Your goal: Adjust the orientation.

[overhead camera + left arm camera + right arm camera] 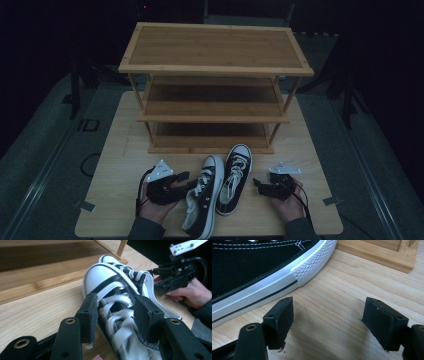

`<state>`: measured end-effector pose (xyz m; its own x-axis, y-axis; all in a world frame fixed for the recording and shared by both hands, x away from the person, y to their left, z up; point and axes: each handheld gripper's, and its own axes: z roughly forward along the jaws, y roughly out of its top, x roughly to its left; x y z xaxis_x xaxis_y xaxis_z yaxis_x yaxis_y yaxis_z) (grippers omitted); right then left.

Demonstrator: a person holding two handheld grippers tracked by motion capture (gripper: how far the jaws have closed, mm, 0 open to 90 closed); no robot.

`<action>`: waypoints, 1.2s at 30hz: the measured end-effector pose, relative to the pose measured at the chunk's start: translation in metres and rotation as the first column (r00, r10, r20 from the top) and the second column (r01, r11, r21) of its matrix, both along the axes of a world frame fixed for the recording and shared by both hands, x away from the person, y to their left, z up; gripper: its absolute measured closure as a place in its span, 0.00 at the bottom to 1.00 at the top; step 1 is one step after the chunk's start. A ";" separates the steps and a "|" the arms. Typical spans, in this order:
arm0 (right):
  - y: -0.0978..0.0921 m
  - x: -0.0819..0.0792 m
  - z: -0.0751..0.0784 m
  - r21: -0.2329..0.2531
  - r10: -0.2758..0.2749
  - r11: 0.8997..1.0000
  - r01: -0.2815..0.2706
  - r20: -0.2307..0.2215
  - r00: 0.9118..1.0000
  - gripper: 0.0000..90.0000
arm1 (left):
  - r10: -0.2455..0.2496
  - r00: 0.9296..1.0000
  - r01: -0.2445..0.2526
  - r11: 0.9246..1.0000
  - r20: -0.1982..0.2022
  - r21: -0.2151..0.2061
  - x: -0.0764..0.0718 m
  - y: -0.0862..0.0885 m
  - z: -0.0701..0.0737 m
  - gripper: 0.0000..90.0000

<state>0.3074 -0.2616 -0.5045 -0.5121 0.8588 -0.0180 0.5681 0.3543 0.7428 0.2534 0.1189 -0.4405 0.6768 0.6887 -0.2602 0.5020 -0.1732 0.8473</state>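
Two black-and-white canvas sneakers lie side by side on the light wood surface (115,150), just in front of a three-tier bamboo shoe rack (215,85). All three rack shelves look bare; nothing sits on them in the high view.

Left sneaker (202,197) lies toe toward the rack, angled slightly, heel near the surface's front edge. Right sneaker (235,179) lies just beside it, toe also toward the rack, a bit further forward. The two look touching or nearly so along their inner sides; cannot tell which.

Left hand-held gripper (181,182) is at the left sneaker's lace area. In the left gripper view its jaws straddle the upper of the left sneaker (112,290), one pad on each side of the white laces, partly parted around the shoe; contact looks likely but a firm clamp is not clear. Laces near the camera are blurred.

Right hand-held gripper (259,186) sits low just right of the right sneaker, apart from it. In the right gripper view its jaws are spread wide with bare wood between them, and the right sneaker's white rubber sole (287,277) is just beside the left pad, not touching. The rack's base rail (377,255) shows at top right.
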 end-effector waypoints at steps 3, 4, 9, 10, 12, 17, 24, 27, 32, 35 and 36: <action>0.000 0.000 0.000 0.000 0.001 1.000 -0.001 0.000 1.000 0.27 | -0.004 1.000 0.004 1.000 -0.003 0.008 -0.007 0.000 0.002 0.60; 0.000 0.000 0.000 0.000 0.002 1.000 -0.002 0.000 1.000 0.27 | -0.003 1.000 0.003 1.000 -0.008 0.012 -0.010 0.001 0.002 0.60; 0.000 0.000 0.000 0.000 0.003 1.000 -0.003 0.001 1.000 0.27 | 0.026 0.999 -0.026 0.999 -0.029 0.019 -0.018 0.011 -0.003 0.60; 0.000 0.000 0.000 0.000 0.002 1.000 -0.002 0.000 1.000 0.27 | 0.027 0.999 -0.026 1.000 -0.036 0.011 -0.019 0.014 -0.004 0.61; 0.000 0.000 0.000 0.000 0.002 1.000 -0.002 0.000 1.000 0.27 | 0.018 0.999 -0.018 1.000 -0.046 -0.001 -0.020 0.019 -0.006 0.63; 0.000 0.000 0.000 0.000 0.004 1.000 -0.004 -0.001 1.000 0.27 | -0.013 0.997 0.014 1.000 -0.079 0.009 -0.018 0.017 -0.013 0.68; 0.000 0.000 0.000 0.000 0.005 1.000 -0.005 -0.001 1.000 0.27 | -0.033 0.990 0.041 0.997 -0.135 0.060 -0.012 0.008 -0.027 0.68; 0.000 0.000 0.000 0.000 0.005 1.000 -0.005 -0.001 1.000 0.27 | -0.053 0.986 0.062 0.997 -0.157 0.053 -0.009 0.004 -0.031 0.70; 0.000 0.000 0.000 0.000 0.006 1.000 -0.006 -0.001 1.000 0.27 | -0.092 0.979 0.101 0.994 -0.180 0.039 -0.006 -0.001 -0.034 0.81; 0.000 0.000 0.000 0.000 0.006 1.000 -0.006 -0.001 1.000 0.27 | -0.101 0.976 0.107 0.994 -0.193 0.021 -0.006 -0.001 -0.034 0.91; 0.000 0.000 0.000 0.000 0.006 1.000 -0.006 -0.001 1.000 0.27 | -0.102 0.975 0.106 0.994 -0.199 0.012 -0.005 -0.001 -0.034 0.93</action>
<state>0.3079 -0.2618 -0.5045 -0.5172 0.8557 -0.0178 0.5664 0.3577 0.7424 0.2481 0.1180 -0.4749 0.6819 0.6243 -0.3812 0.6373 -0.2513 0.7285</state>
